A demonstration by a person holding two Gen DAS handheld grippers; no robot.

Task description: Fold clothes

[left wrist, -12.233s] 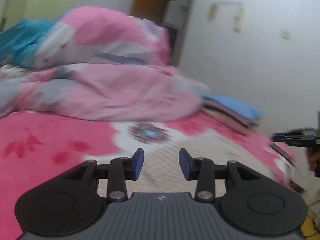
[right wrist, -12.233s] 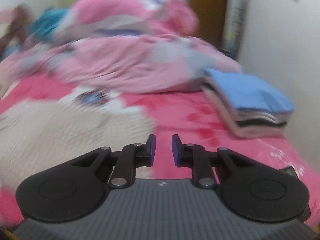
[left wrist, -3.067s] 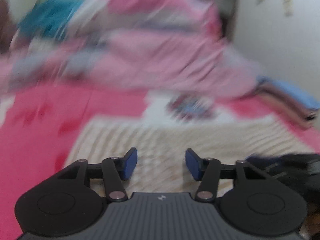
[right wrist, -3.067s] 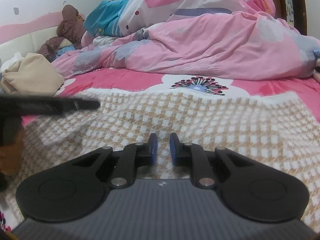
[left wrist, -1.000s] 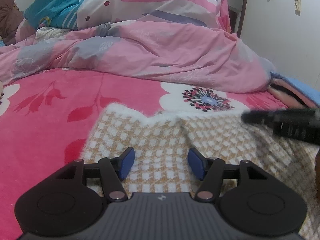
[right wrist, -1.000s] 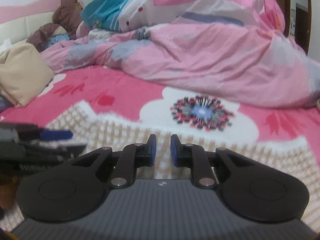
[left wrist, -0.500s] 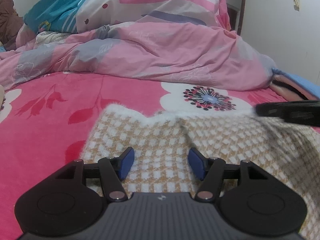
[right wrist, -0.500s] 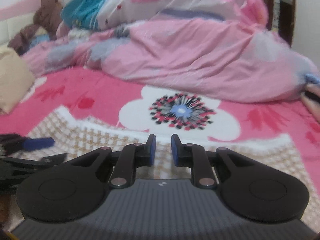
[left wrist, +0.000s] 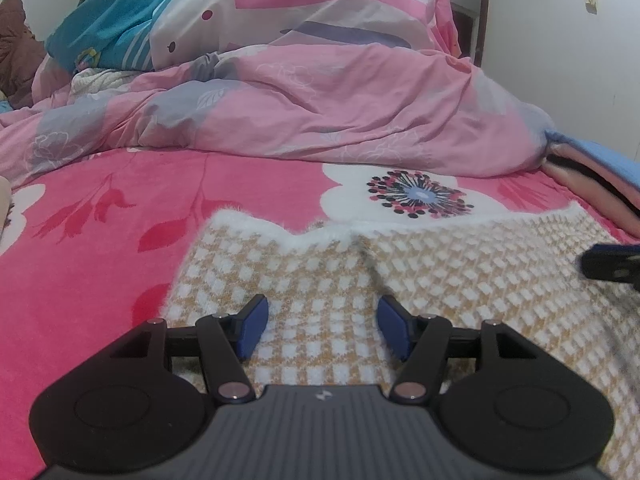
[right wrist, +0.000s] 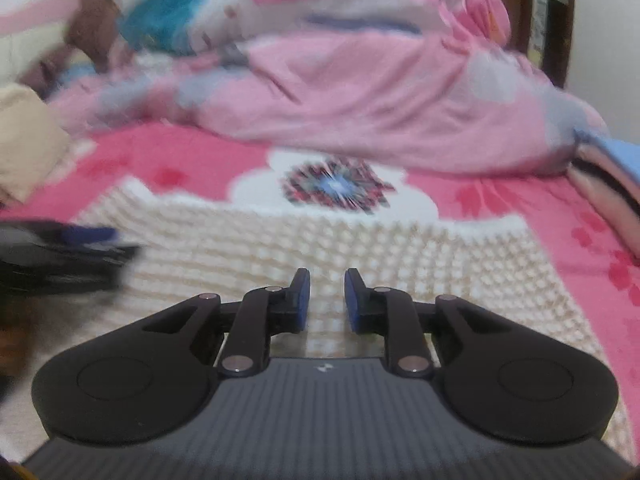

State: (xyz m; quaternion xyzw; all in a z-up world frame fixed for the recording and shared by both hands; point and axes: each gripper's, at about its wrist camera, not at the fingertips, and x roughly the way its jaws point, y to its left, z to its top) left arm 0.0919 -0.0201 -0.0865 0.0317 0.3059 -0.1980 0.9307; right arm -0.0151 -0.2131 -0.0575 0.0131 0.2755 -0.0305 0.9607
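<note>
A fuzzy tan-and-white checked garment (left wrist: pixel 460 264) lies spread on the pink flowered bed sheet (left wrist: pixel 100 248), its white furry hem toward the duvet. A crease runs down from the hem's middle. My left gripper (left wrist: pixel 322 312) hangs open just over the garment's left part, with nothing pinched between its blue pads. In the right wrist view, which is blurred, my right gripper (right wrist: pixel 327 284) is over the garment (right wrist: pixel 280 240); its jaws are opening, a narrow gap shows and no cloth is between them. The left gripper (right wrist: pixel 68 248) shows at that view's left edge.
A heaped pink duvet (left wrist: pixel 320 100) fills the far side of the bed, with a teal pillow (left wrist: pixel 108 36) behind it. A stack of folded clothes (left wrist: pixel 592 176) sits at the right by the wall. A beige cloth bundle (right wrist: pixel 24 148) lies at the left.
The right gripper has slid rightward across the garment, nearly out of the left wrist view, and its jaws have parted a little. The left gripper has stayed put.
</note>
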